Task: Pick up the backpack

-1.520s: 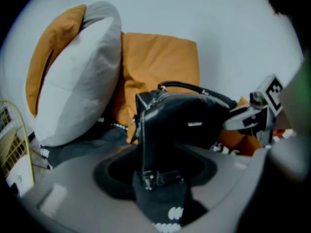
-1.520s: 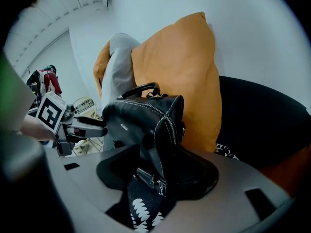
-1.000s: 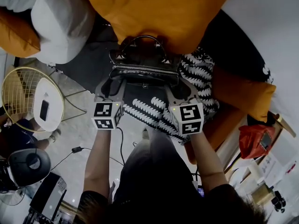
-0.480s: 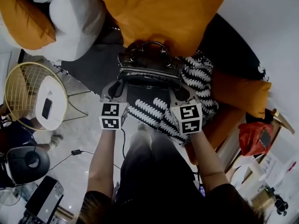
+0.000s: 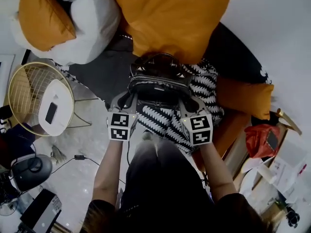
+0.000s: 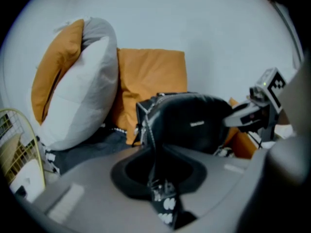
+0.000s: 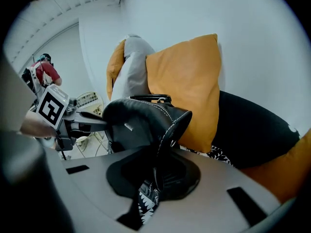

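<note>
The black leather backpack hangs between my two grippers in front of the orange pillow, its handle on top. My left gripper pinches the bag's left side seam, and its jaws are still closing on it. My right gripper pinches the right side edge, its jaws closing too. The left gripper view shows the bag's front with the right gripper at its far side. From the right gripper view the left gripper appears beyond the bag.
A big orange pillow and a white and orange pillow lean behind the bag. A black-and-white patterned cushion lies under it. A gold wire side table carrying a phone stands at the left, and an orange cushion lies at the right.
Both grippers' jaws have narrowed onto the backpack's two sides. The bag has come up off the patterned cushion together with the grippers.
</note>
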Tool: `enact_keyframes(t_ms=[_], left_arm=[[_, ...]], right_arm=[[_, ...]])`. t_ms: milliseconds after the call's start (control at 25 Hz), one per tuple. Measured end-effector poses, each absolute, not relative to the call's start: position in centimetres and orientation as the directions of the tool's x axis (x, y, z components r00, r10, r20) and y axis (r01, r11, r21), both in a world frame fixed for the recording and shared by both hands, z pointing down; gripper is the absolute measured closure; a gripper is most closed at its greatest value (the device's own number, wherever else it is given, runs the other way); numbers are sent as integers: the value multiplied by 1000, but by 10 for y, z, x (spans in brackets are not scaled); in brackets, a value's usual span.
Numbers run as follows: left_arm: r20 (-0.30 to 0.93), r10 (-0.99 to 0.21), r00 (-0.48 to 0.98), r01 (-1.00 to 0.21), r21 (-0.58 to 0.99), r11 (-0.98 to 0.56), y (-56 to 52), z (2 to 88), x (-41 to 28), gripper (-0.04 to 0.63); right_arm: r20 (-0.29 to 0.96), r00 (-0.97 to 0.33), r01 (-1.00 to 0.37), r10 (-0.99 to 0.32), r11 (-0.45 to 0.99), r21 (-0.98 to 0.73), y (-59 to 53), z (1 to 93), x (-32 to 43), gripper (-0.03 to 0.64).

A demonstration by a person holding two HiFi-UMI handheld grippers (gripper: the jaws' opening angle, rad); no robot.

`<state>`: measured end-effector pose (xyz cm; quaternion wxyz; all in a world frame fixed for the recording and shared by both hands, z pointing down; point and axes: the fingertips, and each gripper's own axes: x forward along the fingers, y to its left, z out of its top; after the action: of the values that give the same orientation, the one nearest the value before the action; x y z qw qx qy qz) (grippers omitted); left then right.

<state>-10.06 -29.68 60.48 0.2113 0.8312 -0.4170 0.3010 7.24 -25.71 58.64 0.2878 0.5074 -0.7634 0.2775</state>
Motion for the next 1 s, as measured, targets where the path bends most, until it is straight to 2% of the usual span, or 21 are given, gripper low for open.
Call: enact_keyframes(t_ms=[400, 1000], left_arm=[[684, -545, 485, -809, 113, -577, -284, 546, -87, 543], [600, -606, 523, -787, 66, -614, -280, 443, -106, 549]], right_arm=[[710, -312, -943, -631, 296, -151, -249, 535, 88, 584], [624, -325, -940, -711, 317, -128, -251, 440, 70, 586]])
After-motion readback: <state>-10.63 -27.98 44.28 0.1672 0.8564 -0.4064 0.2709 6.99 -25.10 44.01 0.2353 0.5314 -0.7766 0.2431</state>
